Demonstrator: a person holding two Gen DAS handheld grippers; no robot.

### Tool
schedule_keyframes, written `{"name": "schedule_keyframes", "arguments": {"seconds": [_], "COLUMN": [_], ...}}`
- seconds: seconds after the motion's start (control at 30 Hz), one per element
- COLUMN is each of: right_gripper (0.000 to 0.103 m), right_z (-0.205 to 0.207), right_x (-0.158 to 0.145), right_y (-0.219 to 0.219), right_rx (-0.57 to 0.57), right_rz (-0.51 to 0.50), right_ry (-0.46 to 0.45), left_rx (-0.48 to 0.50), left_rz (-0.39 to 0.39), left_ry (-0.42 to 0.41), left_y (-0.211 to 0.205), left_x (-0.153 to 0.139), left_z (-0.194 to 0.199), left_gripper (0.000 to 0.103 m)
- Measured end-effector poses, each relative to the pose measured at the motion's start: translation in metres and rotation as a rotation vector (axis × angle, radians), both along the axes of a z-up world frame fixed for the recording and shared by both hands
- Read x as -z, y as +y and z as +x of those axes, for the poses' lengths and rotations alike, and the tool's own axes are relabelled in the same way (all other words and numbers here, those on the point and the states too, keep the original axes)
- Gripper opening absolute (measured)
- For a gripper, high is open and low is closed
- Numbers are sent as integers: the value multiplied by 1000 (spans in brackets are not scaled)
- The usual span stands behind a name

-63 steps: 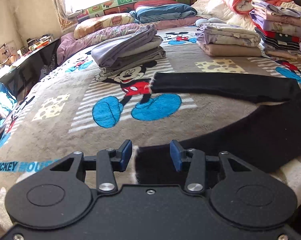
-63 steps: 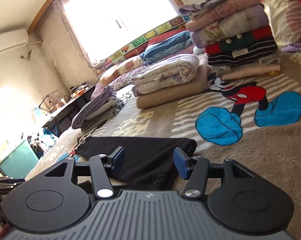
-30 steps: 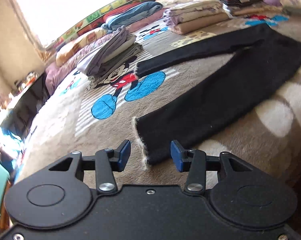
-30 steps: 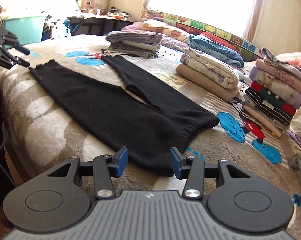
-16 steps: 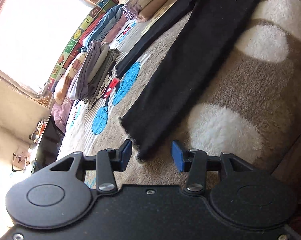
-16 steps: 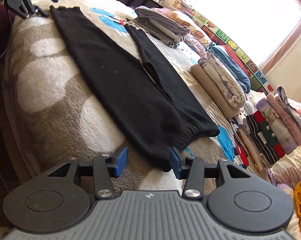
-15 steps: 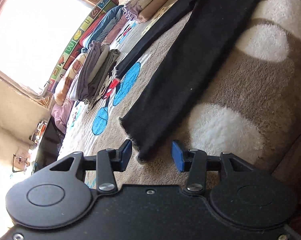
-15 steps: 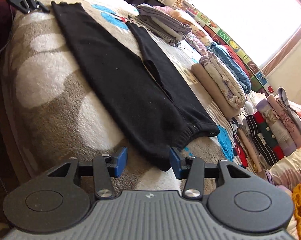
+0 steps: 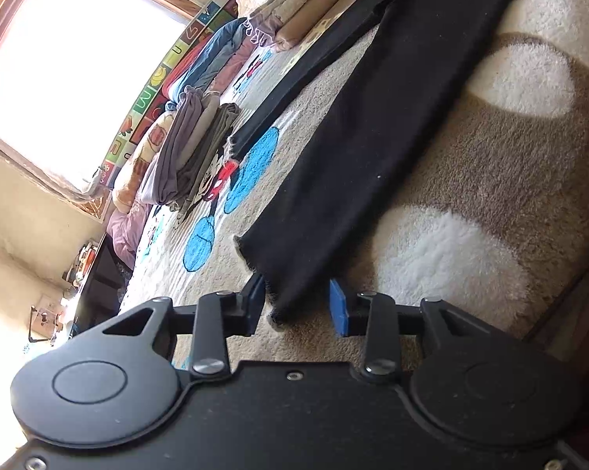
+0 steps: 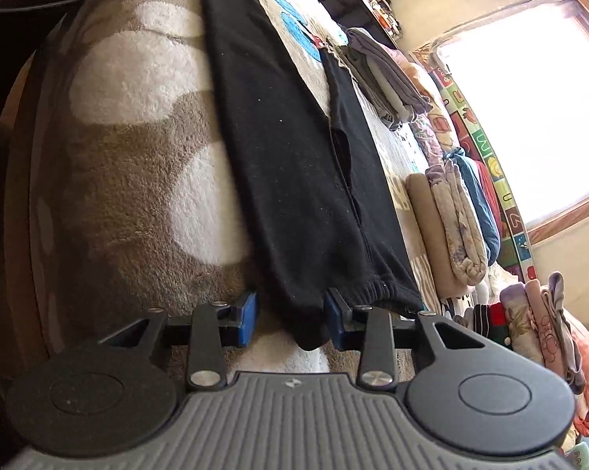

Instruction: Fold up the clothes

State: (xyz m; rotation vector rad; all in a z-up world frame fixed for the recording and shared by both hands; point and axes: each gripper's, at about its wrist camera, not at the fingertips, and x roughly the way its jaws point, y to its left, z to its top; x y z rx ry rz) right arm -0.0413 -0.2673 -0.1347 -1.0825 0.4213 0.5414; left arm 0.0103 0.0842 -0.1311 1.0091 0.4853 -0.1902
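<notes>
Bed blanket [image 9: 510, 180]: both tongs [image 9: 296, 307] [image 10: 290, 323] wide open, straddling black pants [image 9: 373, 137] corners.

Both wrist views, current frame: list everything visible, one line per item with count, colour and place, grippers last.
black trousers: one, black, laid flat along the near edge of the bed, legs apart.
blanket: one, brown and white plush with cartoon prints, covering the bed.
grey folded stack: one, grey, past the far trouser leg's hem.
beige and floral folded stack: one, farther along the bed.
striped folded stack: one, mixed colours, beyond the waistband end.
window: one, bright, behind the bed.
left gripper: open, blue pads astride the near leg's hem.
right gripper: open, blue pads astride the waistband corner.
</notes>
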Motion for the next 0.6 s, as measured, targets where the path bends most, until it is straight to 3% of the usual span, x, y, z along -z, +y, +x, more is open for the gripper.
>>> {"name": "schedule_keyframes", "arguments": {"seconds": [0.1, 0.23, 0.3, 0.33, 0.6], "right_gripper": [22, 20, 19, 19, 15], "right_z": [8, 12, 14, 15, 41], "right_x": [-7, -16, -20, -23, -46], "right_y": [-7, -18, -23, -26, -50], "right_rx": [58, 132, 163, 178, 285], "right_rz": [89, 242, 312, 349, 640], "right_ry": [28, 51, 59, 60, 50], "left_rx": [13, 25, 6, -5, -86], "left_rz": [12, 24, 1, -13, -156], "left_ry": [-13, -28, -36, -39, -77], "left_y": [0, -1, 0, 1, 0], "left_x": [2, 3, -3, -7, -50], "left_z": [-2, -3, 1, 3, 39], "left_gripper": [34, 34, 21, 8, 4]}}
